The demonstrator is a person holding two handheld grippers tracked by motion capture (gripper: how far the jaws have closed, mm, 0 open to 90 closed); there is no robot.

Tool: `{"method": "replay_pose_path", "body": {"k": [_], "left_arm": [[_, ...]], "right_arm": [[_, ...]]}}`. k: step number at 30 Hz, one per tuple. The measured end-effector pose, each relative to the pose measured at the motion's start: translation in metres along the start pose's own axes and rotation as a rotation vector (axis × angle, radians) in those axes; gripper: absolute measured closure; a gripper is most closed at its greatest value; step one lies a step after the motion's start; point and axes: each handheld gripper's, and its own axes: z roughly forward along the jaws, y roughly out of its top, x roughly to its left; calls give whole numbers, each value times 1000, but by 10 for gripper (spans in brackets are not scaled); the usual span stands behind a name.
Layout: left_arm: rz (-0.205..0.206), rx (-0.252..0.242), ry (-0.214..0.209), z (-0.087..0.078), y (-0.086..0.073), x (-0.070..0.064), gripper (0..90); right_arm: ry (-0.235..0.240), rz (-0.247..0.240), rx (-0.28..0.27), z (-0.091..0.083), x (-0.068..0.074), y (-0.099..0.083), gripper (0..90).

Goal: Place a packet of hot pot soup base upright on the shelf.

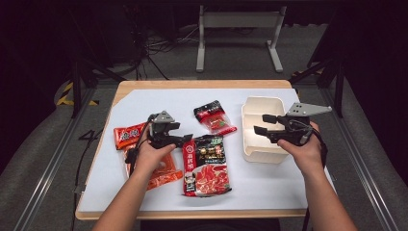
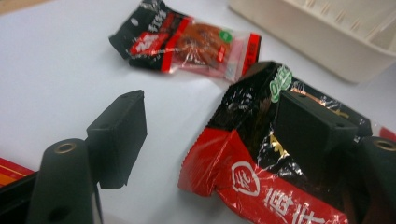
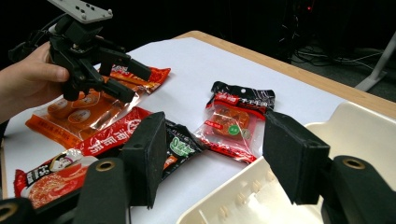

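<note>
A large red and black food packet (image 1: 207,166) lies flat at the table's front centre. My left gripper (image 1: 183,133) stands open at its top left corner. In the left gripper view the open left gripper (image 2: 212,135) has one pad (image 2: 310,126) over the large packet (image 2: 243,163) and the other over the bare sheet. My right gripper (image 1: 261,123) is open and empty, hovering at the left rim of the cream tray (image 1: 255,155). The right gripper view looks between its open jaws (image 3: 219,161) over the tray's rim (image 3: 364,130) at the left gripper (image 3: 93,56).
A small red and black snack packet (image 1: 215,117) lies between the grippers, left of the tray. Two orange packets (image 1: 129,135) (image 1: 161,175) lie under and beside the left hand. A white sheet (image 1: 144,101) covers the wooden table. Floor and table legs lie beyond.
</note>
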Motion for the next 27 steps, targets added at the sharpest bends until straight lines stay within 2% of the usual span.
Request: {"method": "replay_pose_path", "body": {"k": [4, 7, 9, 15, 20, 22, 27], "left_arm": [[-10, 37, -34, 6, -3, 0, 239], [-4, 74, -32, 9, -4, 0, 238], [-13, 80, -35, 10, -5, 0, 239], [-34, 165, -36, 17, -9, 2, 253], [-42, 187, -46, 21, -12, 3, 290], [-44, 211, -46, 24, -13, 2, 319], [-32, 247, -50, 31, -15, 1, 317]], "right_arm": [[-9, -8, 11, 2, 1, 0, 401], [1, -16, 15, 4, 4, 0, 398], [2, -21, 16, 4, 5, 1, 397], [12, -35, 24, 7, 8, 1, 394], [15, -38, 24, 7, 9, 1, 392], [16, -40, 27, 8, 9, 1, 391], [18, -39, 32, 9, 10, 1, 391]]}}
